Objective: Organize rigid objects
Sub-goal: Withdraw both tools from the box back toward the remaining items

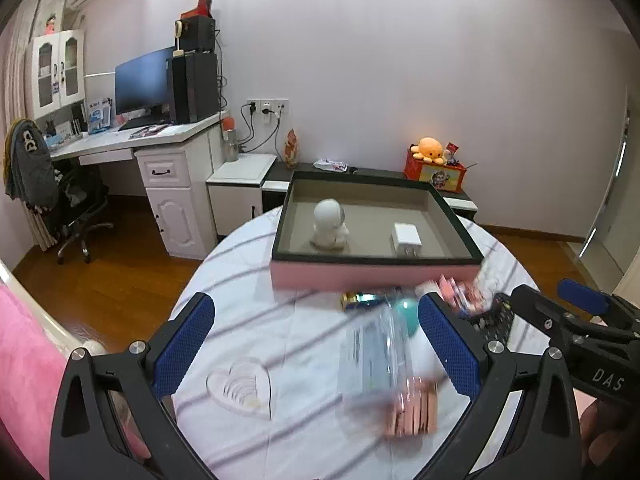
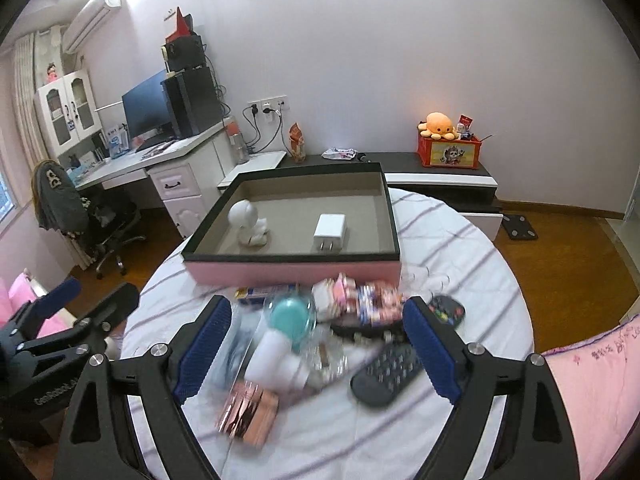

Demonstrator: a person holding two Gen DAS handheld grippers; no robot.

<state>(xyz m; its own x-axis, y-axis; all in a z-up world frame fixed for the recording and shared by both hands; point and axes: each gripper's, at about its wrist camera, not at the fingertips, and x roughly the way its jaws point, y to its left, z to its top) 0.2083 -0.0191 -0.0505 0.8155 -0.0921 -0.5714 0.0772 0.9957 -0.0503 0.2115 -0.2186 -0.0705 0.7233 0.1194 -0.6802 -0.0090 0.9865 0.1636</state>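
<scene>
Reaching into the heap from here carries one plain risk: both grippers hover with fingers spread and nothing between them, and the loose things lie so close that closing on one would likely nudge or drag its neighbour. The left gripper frames a clear plastic packet that overlaps a rose-gold case; a grab could catch both, or let the slick packet slip. The right gripper hangs above a teal ball inside a clear shell, a white cylinder and a black remote, all touching or nearly so. The ball may roll off the round bench if bumped.

The pink tray stands just behind the heap and already holds a white figurine and a white charger, well apart. Its near wall stands between the heap and the tray floor, so anything carried over must clear the rim. A clear heart dish lies apart at the left. The two grippers are close together and could collide.
</scene>
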